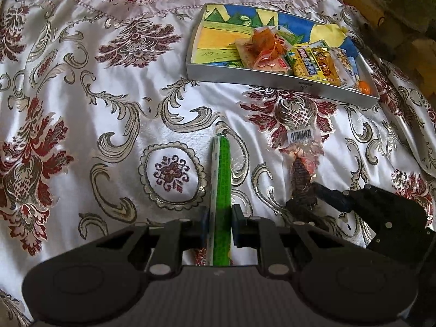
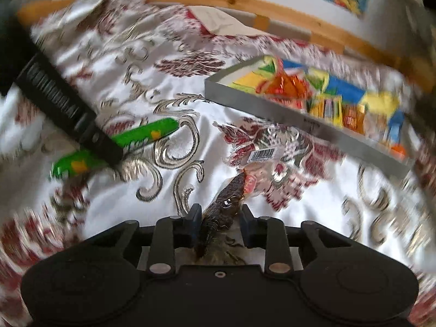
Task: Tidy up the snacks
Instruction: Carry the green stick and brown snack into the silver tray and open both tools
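Note:
My left gripper [image 1: 220, 224] is shut on a long green snack stick [image 1: 222, 188] that lies lengthwise between its fingers over the cloth. The stick also shows in the right wrist view [image 2: 130, 141], crossed by the left gripper's finger [image 2: 68, 106]. My right gripper [image 2: 220, 223] is closed around a dark snack in a clear wrapper [image 2: 226, 196] with a barcode label [image 2: 263, 154]. That wrapper [image 1: 301, 163] and the right gripper [image 1: 313, 199] also show in the left wrist view. A grey box [image 1: 272, 77] with a colourful lining holds several snack packets [image 1: 308, 60].
A shiny white cloth with red and silver floral patterns [image 1: 95, 81] covers the surface. The box [image 2: 294, 120] sits at the far right of the cloth. A wooden rail [image 2: 245, 2] runs behind it. The right wrist view is motion-blurred.

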Demonstrator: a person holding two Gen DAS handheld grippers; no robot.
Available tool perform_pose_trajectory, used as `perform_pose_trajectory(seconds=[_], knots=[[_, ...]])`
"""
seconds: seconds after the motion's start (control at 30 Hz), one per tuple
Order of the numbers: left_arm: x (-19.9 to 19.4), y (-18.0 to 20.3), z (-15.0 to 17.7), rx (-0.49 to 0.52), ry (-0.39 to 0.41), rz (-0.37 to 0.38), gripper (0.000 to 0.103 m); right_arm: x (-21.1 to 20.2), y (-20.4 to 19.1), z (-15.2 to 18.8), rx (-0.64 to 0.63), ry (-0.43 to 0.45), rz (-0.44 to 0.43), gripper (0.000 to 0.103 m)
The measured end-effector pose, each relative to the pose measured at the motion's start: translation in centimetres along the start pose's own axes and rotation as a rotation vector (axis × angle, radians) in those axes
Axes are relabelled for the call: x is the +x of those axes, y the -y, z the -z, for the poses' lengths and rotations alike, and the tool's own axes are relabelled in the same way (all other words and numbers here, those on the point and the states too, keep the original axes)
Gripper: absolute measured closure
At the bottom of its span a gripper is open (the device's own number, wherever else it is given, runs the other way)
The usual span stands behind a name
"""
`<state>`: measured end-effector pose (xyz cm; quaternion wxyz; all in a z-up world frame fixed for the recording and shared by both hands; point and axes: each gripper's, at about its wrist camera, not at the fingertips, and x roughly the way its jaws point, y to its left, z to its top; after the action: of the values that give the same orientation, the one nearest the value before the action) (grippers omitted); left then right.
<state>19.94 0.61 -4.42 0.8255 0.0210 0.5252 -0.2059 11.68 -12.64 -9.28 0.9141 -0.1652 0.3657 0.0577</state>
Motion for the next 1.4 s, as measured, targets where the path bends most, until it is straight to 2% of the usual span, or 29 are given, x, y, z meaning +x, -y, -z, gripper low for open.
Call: perform_pose_trajectory(seconds=[0.13, 0.23, 0.33, 0.37, 0.4, 0.5, 0.7, 0.87, 0.97, 1.07, 1.23, 1.4], knots=[[-0.6, 0.5, 0.1, 0.021, 0.026, -0.005, 0.085, -0.6, -0.7, 0.0, -0.117, 0.029, 0.091, 0.073], [-1.0, 0.8, 0.0, 0.025, 0.049, -0.002, 0.085, -1.0, -0.4, 0.0, -0.146, 0.049, 0.129, 0.074], [-1.3, 0.8, 0.0, 0.017, 0.069, 0.008, 0.085, -2.0, 0.0, -0.3, -0.174, 0.069, 0.160, 0.082], [-1.4, 0.8, -0.1, 0.015, 0.077, 0.012, 0.085, -2.3, 0.1, -0.4, -0.193, 0.077, 0.173, 0.090], [-1.5, 0.8, -0.1, 0.013, 0.081, 0.017, 0.085, -2.7, 0.3, -0.5, -0.213, 0.085, 0.185, 0.091], [-1.3, 1.0, -0.1, 0.016, 0.069, 0.040, 0.085, -3.2, 1.2, -0.6, -0.216, 0.073, 0.177, 0.091], [0.2, 1.7, 0.5, 0.065, 0.014, 0.002, 0.085, -1.7, 1.5, 0.0, -0.145, 0.009, 0.134, 0.091], [2.1, 1.6, 0.7, 0.083, -0.052, 0.011, 0.085, -1.2, 1.0, 0.2, -0.145, -0.002, 0.155, 0.091], [3.4, 1.9, 1.0, 0.134, -0.099, 0.034, 0.085, -1.3, 0.4, 0.4, -0.181, 0.006, 0.192, 0.091], [3.7, 2.0, 1.5, 0.172, -0.089, 0.034, 0.085, -1.9, -0.1, 0.4, -0.221, 0.032, 0.212, 0.091], [2.1, 1.9, 1.6, 0.127, -0.070, 0.053, 0.085, -3.9, -0.1, 0.3, -0.254, 0.083, 0.236, 0.091], [-0.1, 3.0, 1.7, 0.104, -0.045, 0.103, 0.085, -6.5, 0.1, 0.5, -0.296, 0.143, 0.282, 0.091]])
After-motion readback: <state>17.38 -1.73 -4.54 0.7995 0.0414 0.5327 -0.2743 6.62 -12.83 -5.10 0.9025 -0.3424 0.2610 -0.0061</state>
